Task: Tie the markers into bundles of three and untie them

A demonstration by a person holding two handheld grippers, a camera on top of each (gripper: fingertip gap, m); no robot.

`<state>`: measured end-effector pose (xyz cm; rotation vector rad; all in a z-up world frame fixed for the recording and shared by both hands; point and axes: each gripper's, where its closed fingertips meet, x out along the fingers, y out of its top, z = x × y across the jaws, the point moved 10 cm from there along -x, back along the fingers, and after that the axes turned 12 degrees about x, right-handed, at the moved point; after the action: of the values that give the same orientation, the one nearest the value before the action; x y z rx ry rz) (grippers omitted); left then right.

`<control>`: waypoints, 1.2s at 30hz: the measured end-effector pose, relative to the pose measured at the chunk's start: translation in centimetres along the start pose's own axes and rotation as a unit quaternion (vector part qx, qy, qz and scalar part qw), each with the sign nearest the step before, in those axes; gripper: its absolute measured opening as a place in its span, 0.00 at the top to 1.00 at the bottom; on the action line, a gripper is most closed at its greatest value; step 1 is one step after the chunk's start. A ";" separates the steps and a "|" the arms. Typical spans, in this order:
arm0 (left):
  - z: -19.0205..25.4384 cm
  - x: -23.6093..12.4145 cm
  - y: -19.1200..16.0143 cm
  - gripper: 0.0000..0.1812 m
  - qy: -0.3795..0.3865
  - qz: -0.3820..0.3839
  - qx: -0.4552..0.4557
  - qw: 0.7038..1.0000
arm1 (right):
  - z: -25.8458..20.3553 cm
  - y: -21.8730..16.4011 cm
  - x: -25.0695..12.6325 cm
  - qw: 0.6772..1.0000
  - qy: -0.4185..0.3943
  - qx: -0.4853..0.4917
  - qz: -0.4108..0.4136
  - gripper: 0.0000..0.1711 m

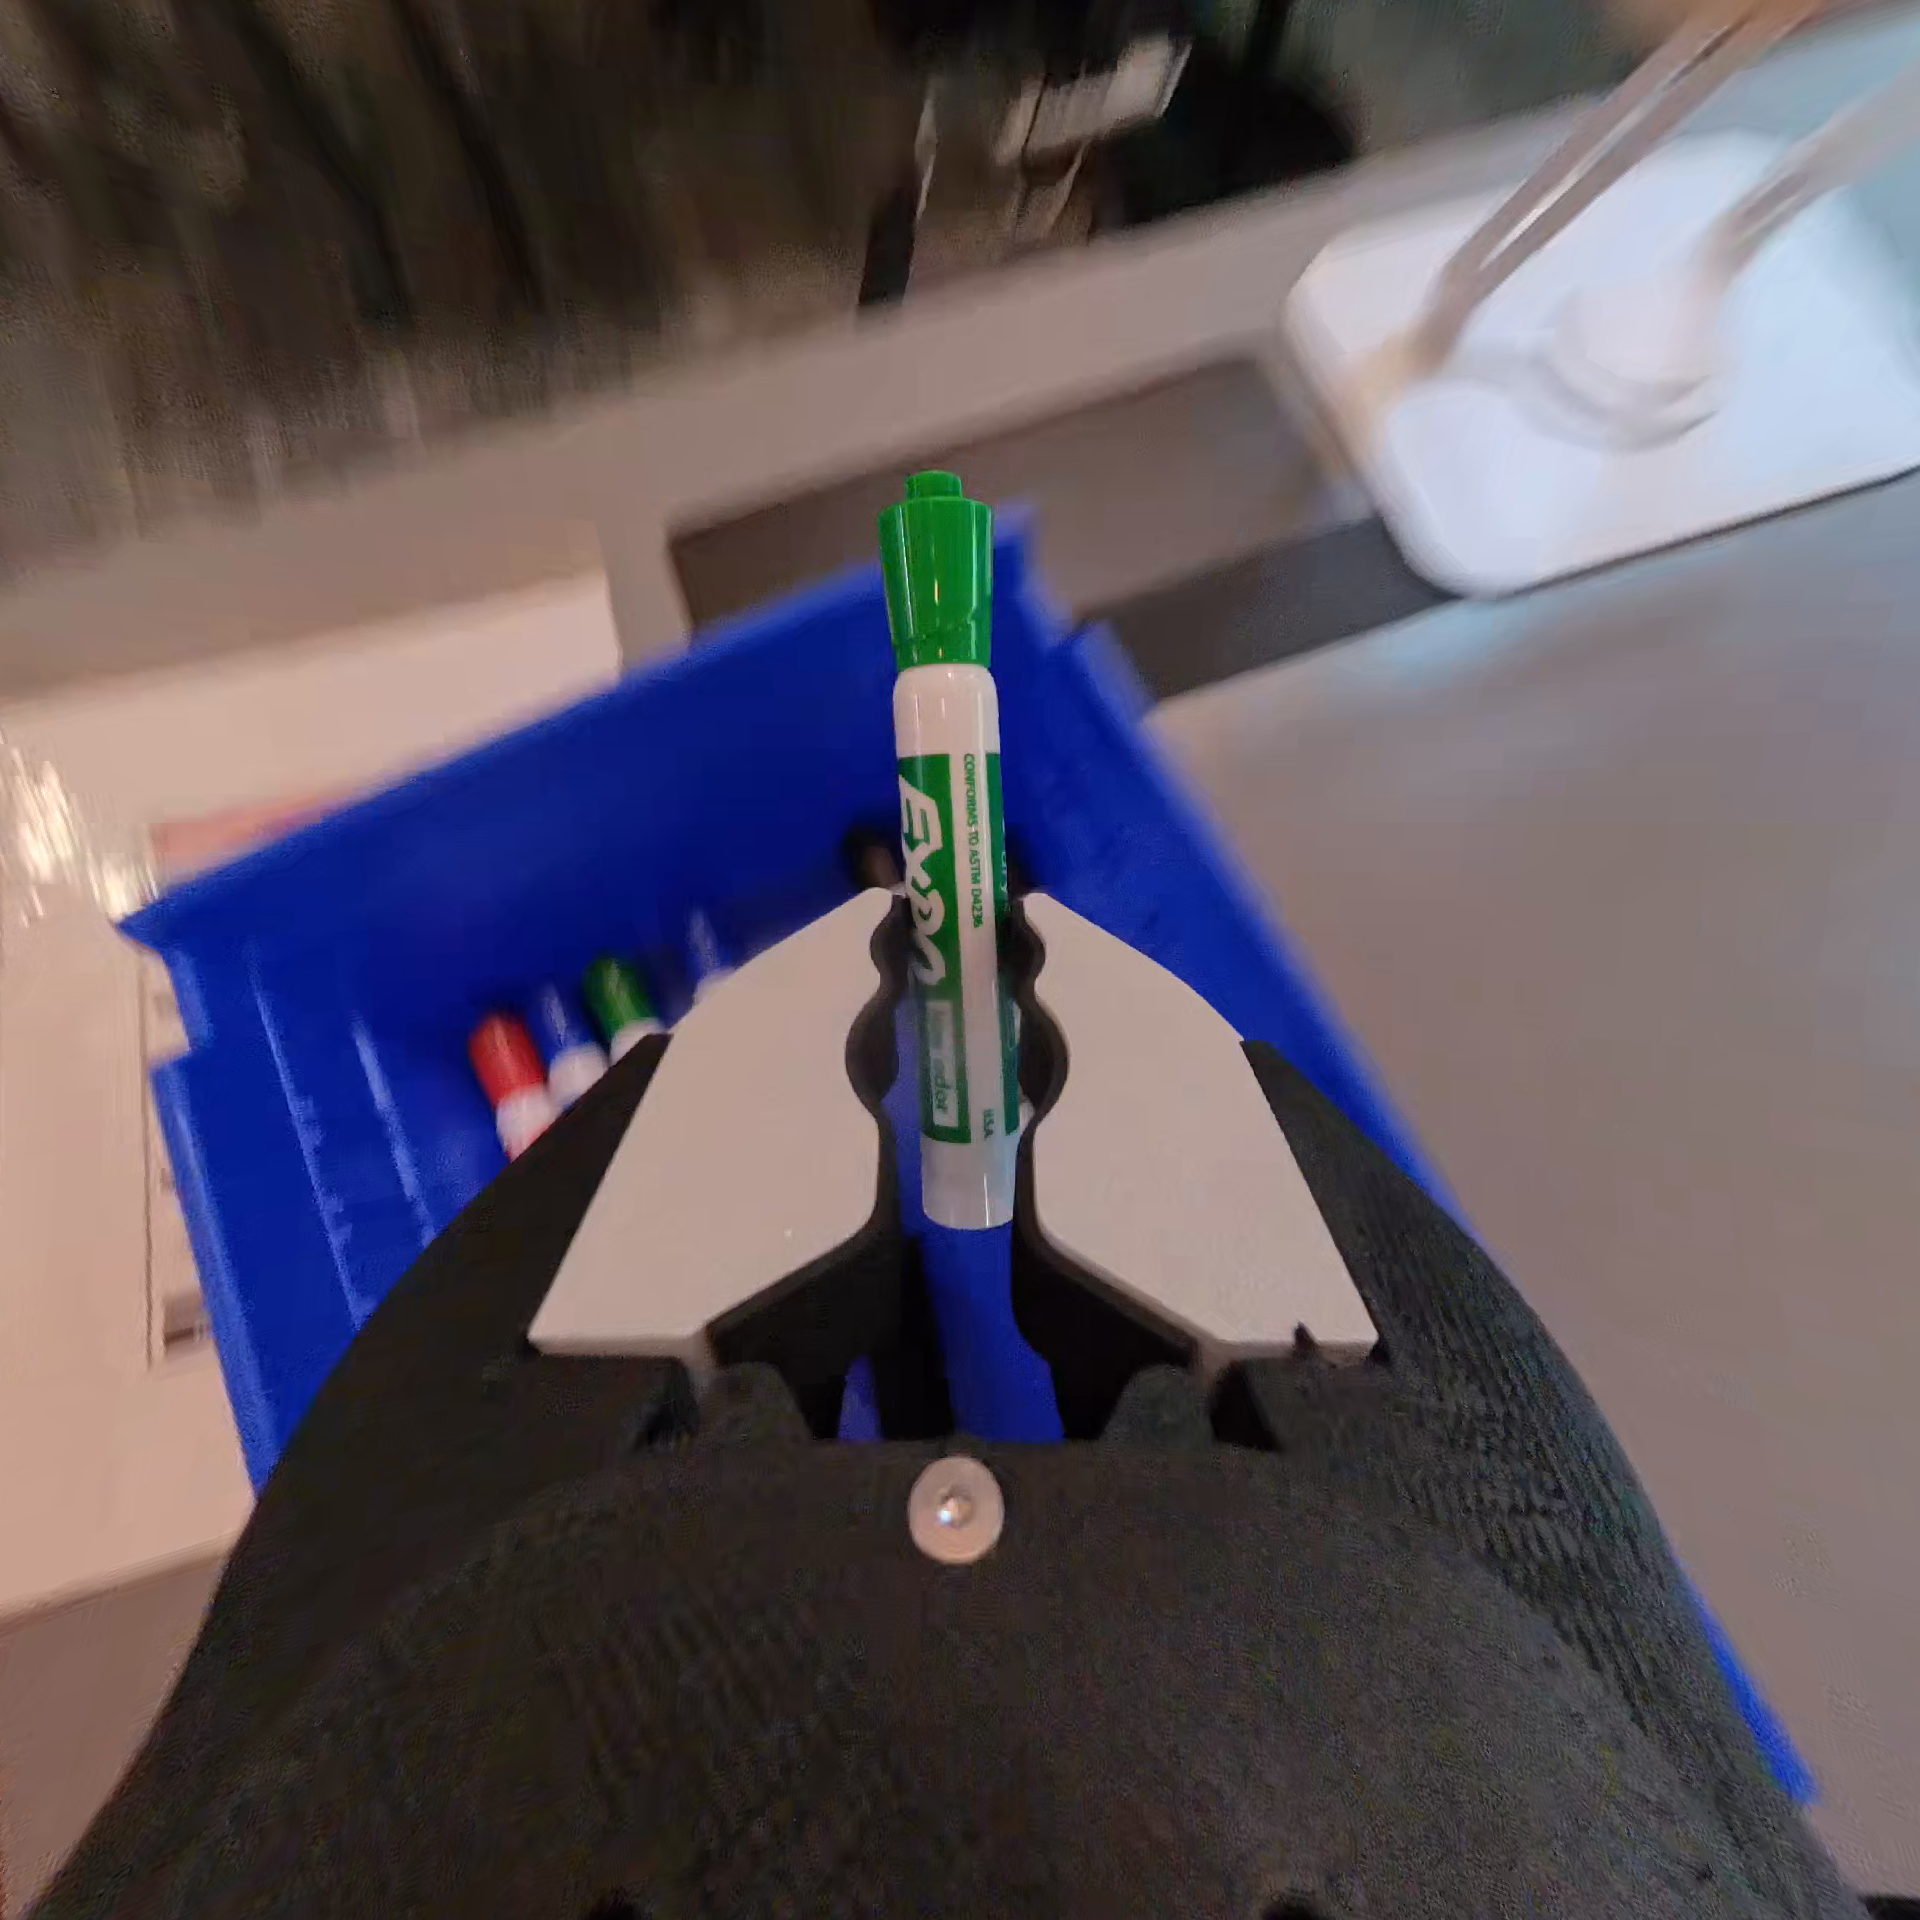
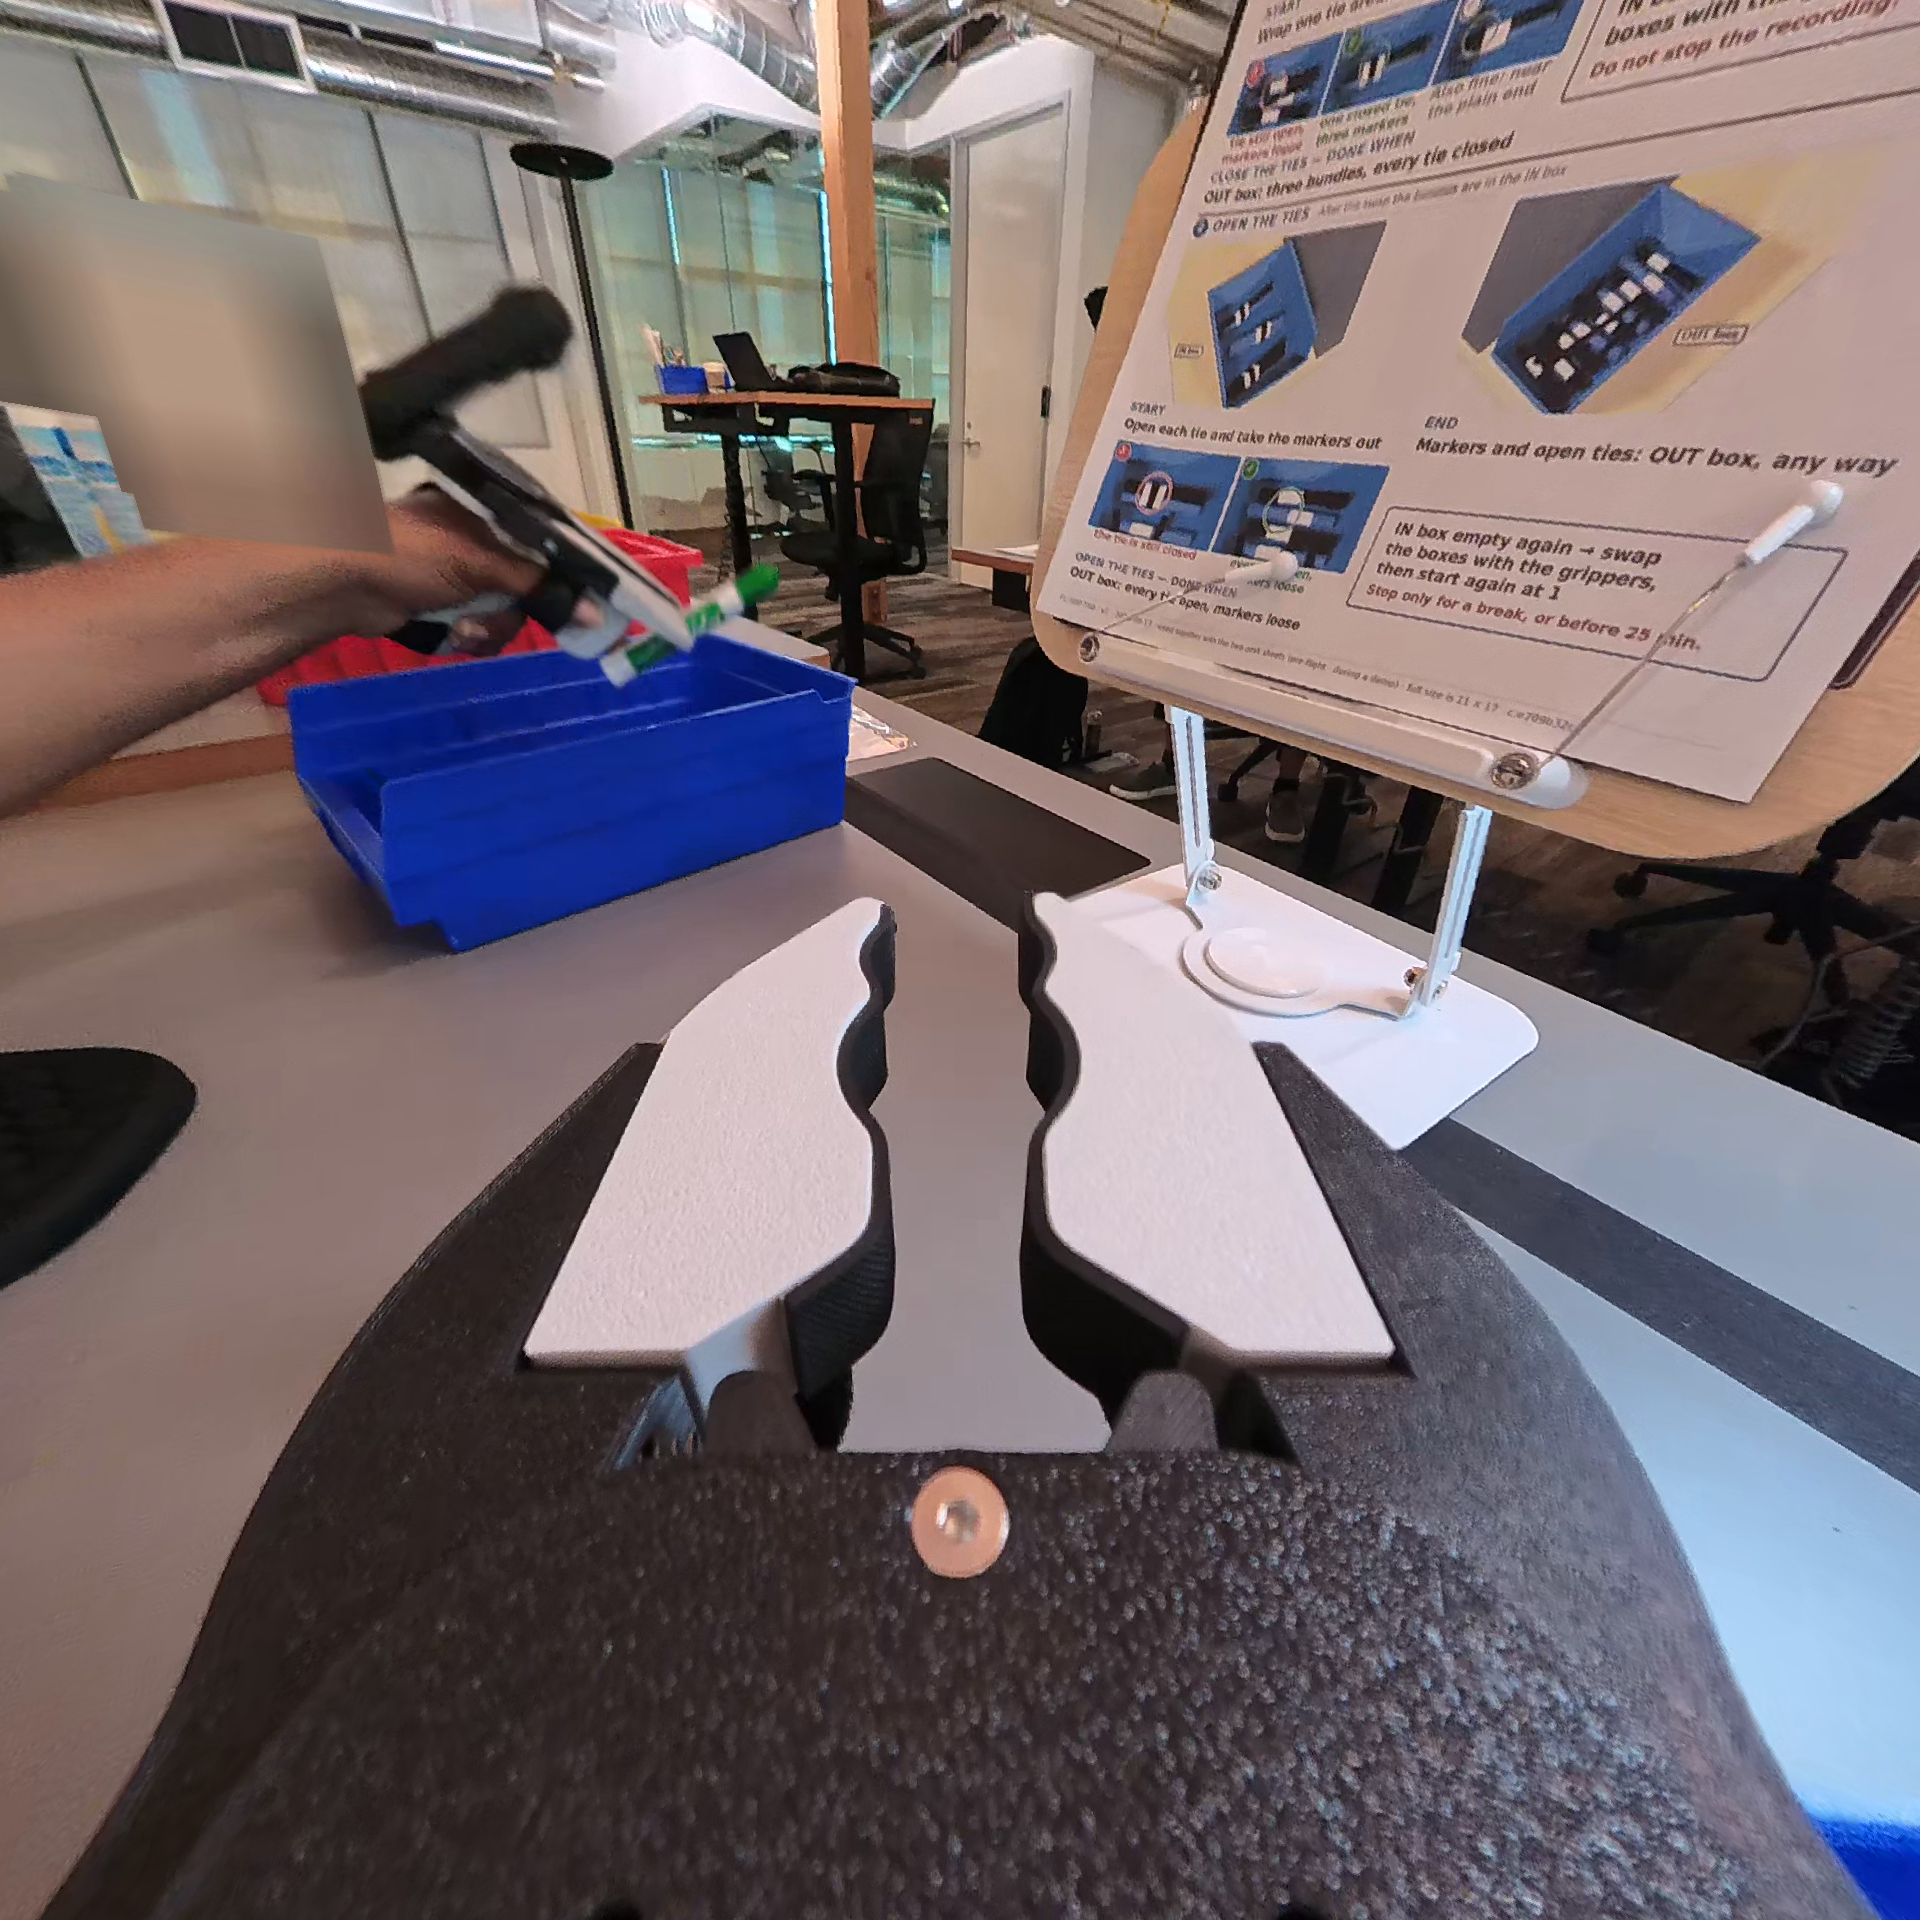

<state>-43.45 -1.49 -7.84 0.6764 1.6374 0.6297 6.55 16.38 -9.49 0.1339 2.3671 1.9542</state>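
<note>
While my left gripper is clamped on the green marker, its two pale fingers press the white barrel from either side, and the green cap sticks out past the tips. Under and beyond it lies the blue bin, where I can see a red-capped marker, a green-capped one and one more between them, its colour too blurred for me to tell. Farther off, everything in this view is smeared.

On my right side, the right gripper holds nothing: its fingers stand a narrow gap apart over the bare grey table. Ahead to the left sits the blue bin; above it a hand carries the left gripper with the green marker angled upward. To the right, a white stand bears an instruction sheet on a tilted board.
</note>
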 end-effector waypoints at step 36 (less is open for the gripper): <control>32.1 -1.0 1.3 0.81 -0.314 0.385 0.164 0.852 | -5.6 2.5 -0.7 0.982 0.142 -0.049 -0.112 0.88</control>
<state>-11.50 -0.10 -11.31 1.6427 0.8127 0.5874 6.73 11.32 -6.03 -0.4257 2.3125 2.0887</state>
